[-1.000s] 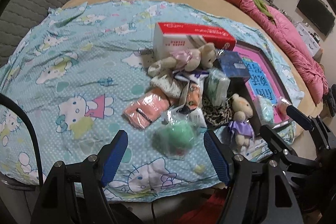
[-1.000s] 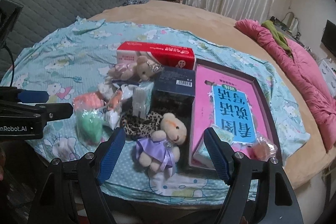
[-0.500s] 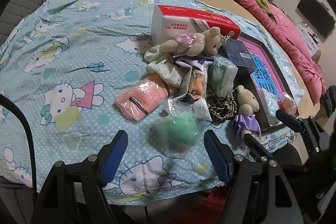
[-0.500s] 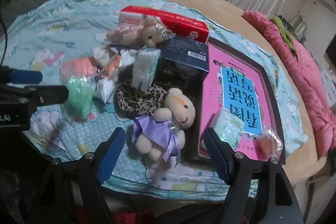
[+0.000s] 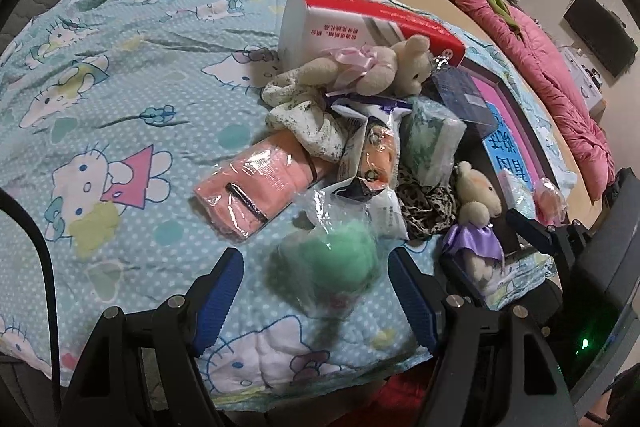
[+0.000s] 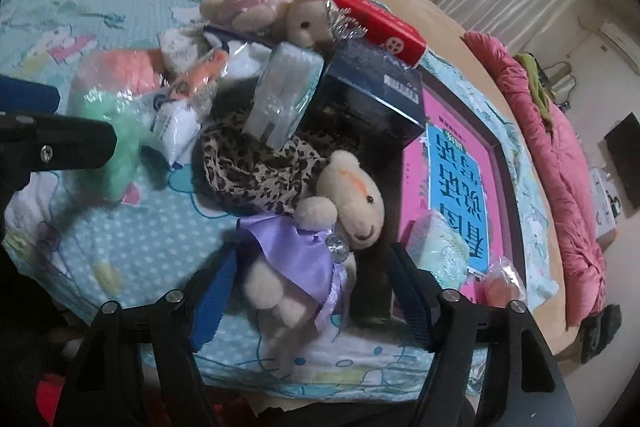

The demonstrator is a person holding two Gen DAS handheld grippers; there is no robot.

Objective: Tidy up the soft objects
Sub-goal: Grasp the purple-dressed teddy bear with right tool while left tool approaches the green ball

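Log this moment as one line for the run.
left gripper: open over bagged green plush ball | right gripper: closing around purple-dressed teddy bear, not gripped

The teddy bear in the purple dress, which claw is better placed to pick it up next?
Right. The right claw is open astride the purple-dress bear; its jaws have just been closing. The left claw frames the green bagged puff.

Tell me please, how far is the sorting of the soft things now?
Nothing looks sorted yet: the toys and packets lie in one heap on the cartoon sheet. In hand: the left hand-held gripper frames the green plush in its bag, and the right hand-held gripper, jaws just closing, frames the bear in the purple dress. Neither is gripped; everything is left.
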